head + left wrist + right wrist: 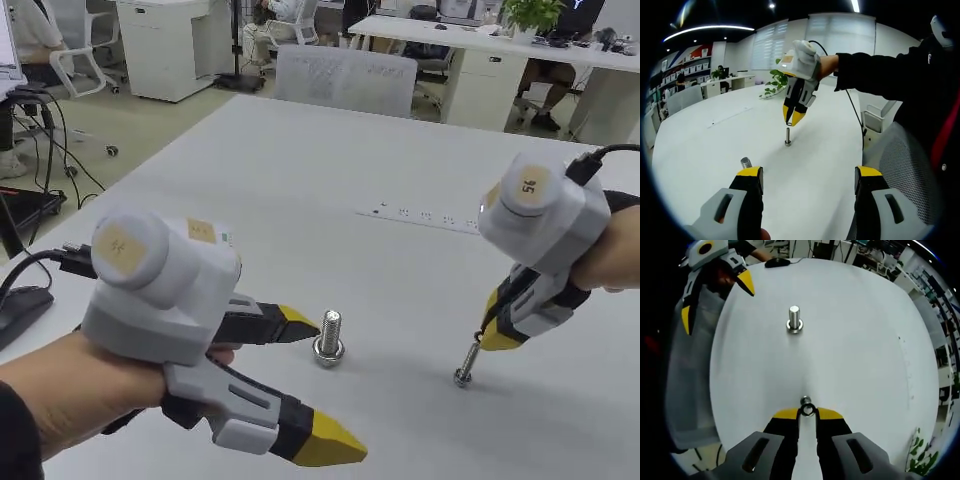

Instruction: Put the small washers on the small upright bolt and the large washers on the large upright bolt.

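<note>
Both bolts stand thread-up on the white workbench, heads down, so washers can drop over the shanks from above. The small bolt sits at the right. The large bolt stands left of it, well apart, with a wider ring at its foot; bolt head or washers already stacked, cannot tell which. The right gripper hangs nose-down directly over the small bolt, which fits the step in hand: slipping a small washer onto it. Its jaws are narrow, nearly together, and pinch a small washer by its rim at the very tips. The bolt's tip shows just beyond the ring. Whether the washer touches the thread: cannot tell. The left gripper sits low at the near left, jaws spread wide and holding nothing. One yellow tip is just beside the large bolt and apparently not touching it. Judgement: the left is kept clear to give the right room. The next move calls for fine alignment of the hole over the bolt tip before release; otherwise the washer may glance off and roll.
</note>
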### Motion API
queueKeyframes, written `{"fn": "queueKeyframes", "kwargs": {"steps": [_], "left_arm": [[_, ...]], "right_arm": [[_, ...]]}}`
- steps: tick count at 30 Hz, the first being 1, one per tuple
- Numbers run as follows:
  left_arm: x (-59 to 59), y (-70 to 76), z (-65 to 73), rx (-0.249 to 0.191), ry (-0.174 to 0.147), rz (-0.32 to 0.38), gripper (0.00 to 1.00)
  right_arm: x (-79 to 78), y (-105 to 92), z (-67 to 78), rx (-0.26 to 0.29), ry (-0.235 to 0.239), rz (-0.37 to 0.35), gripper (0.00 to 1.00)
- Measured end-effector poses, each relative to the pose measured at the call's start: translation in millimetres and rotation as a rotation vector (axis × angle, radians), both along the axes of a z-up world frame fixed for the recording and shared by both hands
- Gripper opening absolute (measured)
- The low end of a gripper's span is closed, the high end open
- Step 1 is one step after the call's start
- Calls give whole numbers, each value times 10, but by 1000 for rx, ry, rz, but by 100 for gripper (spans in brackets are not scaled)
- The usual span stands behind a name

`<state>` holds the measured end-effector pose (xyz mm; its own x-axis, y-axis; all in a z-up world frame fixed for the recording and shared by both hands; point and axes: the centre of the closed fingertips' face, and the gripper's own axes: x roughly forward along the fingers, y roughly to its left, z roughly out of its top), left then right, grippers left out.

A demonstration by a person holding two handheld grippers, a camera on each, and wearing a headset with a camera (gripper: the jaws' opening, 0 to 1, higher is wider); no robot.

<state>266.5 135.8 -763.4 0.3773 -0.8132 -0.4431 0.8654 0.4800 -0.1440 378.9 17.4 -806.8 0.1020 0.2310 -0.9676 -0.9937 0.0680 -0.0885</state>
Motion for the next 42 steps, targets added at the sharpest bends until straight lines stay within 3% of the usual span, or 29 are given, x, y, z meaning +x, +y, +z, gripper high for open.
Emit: {"fn": "queueKeyframes", "kwargs": {"steps": [42], "left_arm": [[-20,11,-18,0,11,0,74]], "right_arm": [[28,11,-178,-4,26,-10,13]]}}
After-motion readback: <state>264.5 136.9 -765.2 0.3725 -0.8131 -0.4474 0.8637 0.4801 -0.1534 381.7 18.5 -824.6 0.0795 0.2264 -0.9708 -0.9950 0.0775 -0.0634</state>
